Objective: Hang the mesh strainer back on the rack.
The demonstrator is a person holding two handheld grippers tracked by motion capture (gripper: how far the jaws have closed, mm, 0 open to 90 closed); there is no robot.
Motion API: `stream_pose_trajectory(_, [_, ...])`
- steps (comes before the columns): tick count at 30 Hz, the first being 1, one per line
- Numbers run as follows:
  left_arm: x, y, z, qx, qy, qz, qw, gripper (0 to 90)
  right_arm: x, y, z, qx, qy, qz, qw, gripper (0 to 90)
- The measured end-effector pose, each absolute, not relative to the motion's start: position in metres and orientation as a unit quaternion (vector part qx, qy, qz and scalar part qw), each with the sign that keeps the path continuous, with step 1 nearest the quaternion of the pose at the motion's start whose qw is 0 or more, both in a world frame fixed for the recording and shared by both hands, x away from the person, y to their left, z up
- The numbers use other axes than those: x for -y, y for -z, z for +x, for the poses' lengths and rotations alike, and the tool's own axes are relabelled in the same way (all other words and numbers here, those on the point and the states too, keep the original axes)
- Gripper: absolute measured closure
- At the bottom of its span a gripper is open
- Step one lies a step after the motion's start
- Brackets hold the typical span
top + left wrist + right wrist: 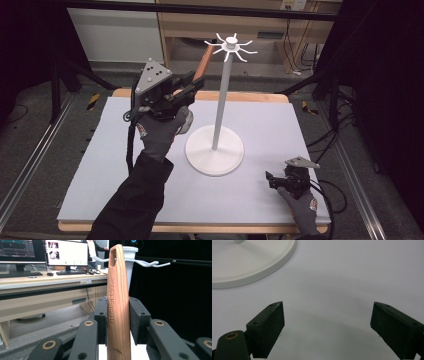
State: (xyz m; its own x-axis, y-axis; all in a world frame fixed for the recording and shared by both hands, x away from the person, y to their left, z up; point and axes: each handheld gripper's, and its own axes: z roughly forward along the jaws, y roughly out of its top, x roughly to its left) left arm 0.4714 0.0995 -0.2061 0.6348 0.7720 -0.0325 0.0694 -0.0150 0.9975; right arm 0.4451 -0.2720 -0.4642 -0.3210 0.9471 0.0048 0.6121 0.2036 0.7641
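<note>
The left gripper [192, 86] is raised beside the white stand [216, 150], at the left of its pole and below its ring of hooks [231, 47]. Its fingers [138, 315] are closed on a wooden handle [118, 312], which carries the carved words "KITCHEN TOOL". In the left gripper view the handle stands almost upright between the two pads, and its slotted top end lies at the height of the hooks, close to one of them; I cannot tell if the slot touches a hook. The lower end of the handle is cut off by the bottom edge of this view, so the kind of tool is hidden. In the high view the handle [201, 65] shows as a brown strip, the rest being covered by the gripper and the gloved hand.

The right gripper [272, 180] rests low on the pale surface [280, 125], to the right of the stand's round base. Its fingers [268, 325] stand wide apart with bare surface between them, and the base [262, 262] is partly cut off at the top left.
</note>
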Motion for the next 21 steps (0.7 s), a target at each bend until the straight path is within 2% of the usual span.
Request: stream_pose_trajectory(21, [-0.0897,0.208,0.4811,-0.323,-0.279,0.658,0.621,69.9,0.2714,0.4643,0.4451,-0.738,-0.343,0.529,0.241,12.3])
